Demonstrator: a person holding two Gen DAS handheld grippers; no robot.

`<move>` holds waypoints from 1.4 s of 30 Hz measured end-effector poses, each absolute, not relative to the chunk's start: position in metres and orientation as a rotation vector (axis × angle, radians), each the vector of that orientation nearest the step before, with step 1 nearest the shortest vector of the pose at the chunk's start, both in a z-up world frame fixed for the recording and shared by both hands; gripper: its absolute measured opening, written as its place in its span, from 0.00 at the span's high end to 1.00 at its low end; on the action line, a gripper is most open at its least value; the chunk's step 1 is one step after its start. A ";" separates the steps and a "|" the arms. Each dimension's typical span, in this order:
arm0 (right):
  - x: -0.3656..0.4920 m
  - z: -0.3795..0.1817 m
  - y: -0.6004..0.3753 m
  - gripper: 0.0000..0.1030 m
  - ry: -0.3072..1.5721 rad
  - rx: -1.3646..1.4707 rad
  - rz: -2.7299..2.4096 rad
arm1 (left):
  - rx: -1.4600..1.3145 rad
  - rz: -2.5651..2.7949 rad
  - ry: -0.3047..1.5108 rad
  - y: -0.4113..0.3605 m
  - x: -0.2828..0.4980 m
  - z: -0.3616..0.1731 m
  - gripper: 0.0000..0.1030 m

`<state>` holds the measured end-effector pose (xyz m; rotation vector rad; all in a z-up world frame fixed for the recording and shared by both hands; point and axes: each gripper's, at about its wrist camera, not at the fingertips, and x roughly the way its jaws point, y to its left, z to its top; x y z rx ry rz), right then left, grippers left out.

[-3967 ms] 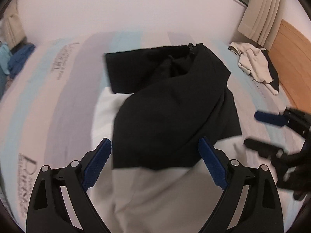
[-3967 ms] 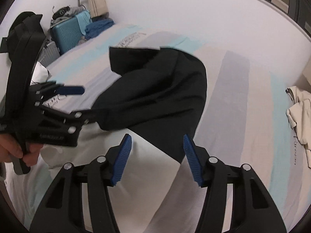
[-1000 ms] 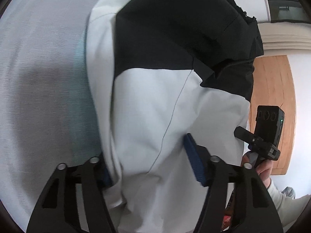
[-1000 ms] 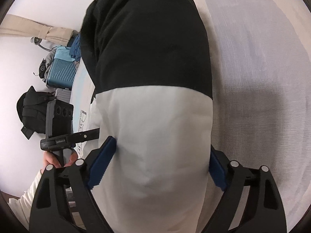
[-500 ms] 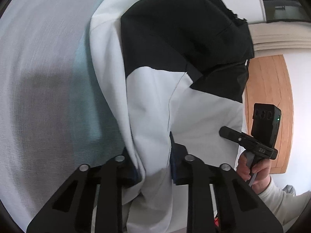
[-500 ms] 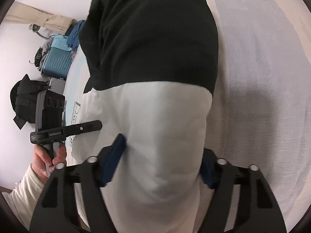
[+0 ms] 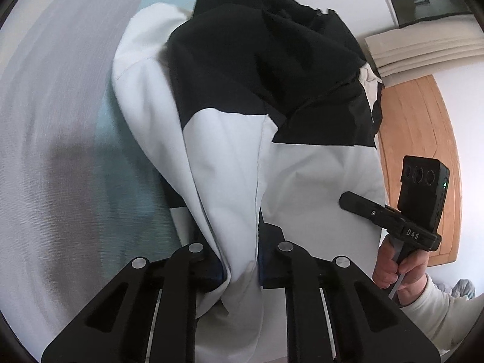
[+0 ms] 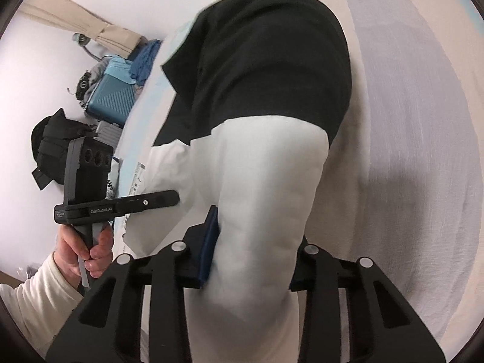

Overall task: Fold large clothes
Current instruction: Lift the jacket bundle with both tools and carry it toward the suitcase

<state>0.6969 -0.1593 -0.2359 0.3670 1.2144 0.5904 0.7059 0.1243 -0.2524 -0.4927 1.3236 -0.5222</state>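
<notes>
A large jacket, black at the top and white below, lies bunched on the striped bed sheet. My left gripper has its jaws closing, and its pads pinch a gathered fold of the white lower edge. In the right wrist view the same jacket bulges between the jaws of my right gripper, which are closing too. Its left blue pad presses the white cloth and its right pad is hidden behind the fabric. Each view shows the other gripper held alongside in a hand.
A wooden headboard and a beige curtain stand past the jacket in the left wrist view. Beside the bed are a blue suitcase and a black bag. Bare sheet stretches to the right.
Both pairs of jaws went from wide apart around the white hem to pinched on it. Both grippers rose a little, drawing the white cloth up into folds.
</notes>
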 end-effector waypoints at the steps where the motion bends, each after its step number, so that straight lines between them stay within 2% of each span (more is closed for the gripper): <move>1: 0.697 -0.232 -0.158 0.69 1.205 0.373 0.594 | -0.488 -0.524 1.319 0.127 0.706 -0.252 0.88; 10: 0.696 -0.198 -0.153 0.75 1.137 0.339 0.635 | -0.478 -0.546 1.277 0.139 0.702 -0.236 0.88; 27: 0.693 -0.155 -0.170 0.76 1.078 0.318 0.668 | -0.476 -0.557 1.216 0.162 0.682 -0.221 0.88; 42: 0.655 -0.067 -0.172 0.76 0.976 0.241 0.756 | -0.401 -0.470 1.074 0.175 0.609 -0.130 0.88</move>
